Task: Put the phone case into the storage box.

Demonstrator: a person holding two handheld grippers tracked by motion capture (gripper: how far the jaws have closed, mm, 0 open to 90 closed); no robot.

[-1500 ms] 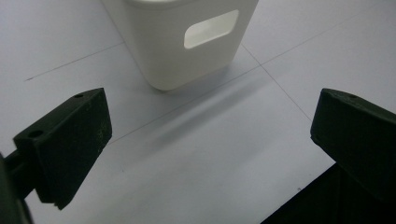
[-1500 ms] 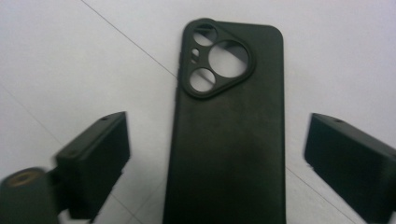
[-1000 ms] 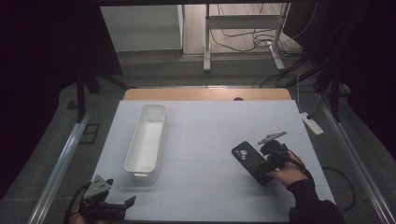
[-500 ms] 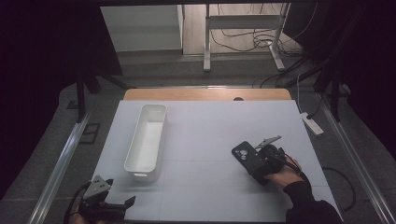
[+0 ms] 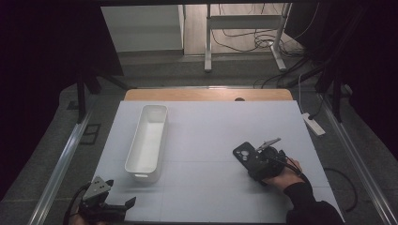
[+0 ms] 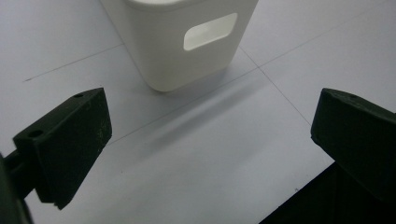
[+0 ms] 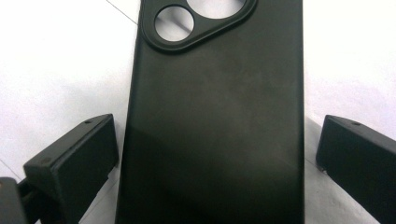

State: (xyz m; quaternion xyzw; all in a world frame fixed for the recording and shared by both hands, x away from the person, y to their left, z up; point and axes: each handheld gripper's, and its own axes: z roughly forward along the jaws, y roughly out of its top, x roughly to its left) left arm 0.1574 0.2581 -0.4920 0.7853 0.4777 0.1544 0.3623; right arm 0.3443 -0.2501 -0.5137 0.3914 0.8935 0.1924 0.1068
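since the earlier frames the right gripper (image 5: pixel 256 161) has eased a little toward the near edge of the table, the black phone case (image 5: pixel 247 154) travelling with it; left gripper (image 5: pixel 123 206) position unchanged at the near left corner. in the right gripper view the phone case (image 7: pixel 215 116) lies back side up on the white table surface (image 7: pixel 56 70), camera cut-out at the far end, its body running straight down between the two jaws. both jaws stand wide apart, one on each long side of the case, each just beside its edge with a narrow gap visible; not clamped on it. in the high view a hand (image 5: pixel 281 176) grips the right gripper from behind, dark sleeve entering from the bottom right. in the left gripper view the jaws are fully spread with nothing between them, above bare table (image 6: pixel 201 154) near its edge. white bin (image 6: pixel 187 37) stands just ahead, its end wall with a handle slot facing the camera. in the high view the white bin (image 5: pixel 148 140) is long and narrow, left of centre, well apart from the phone case.
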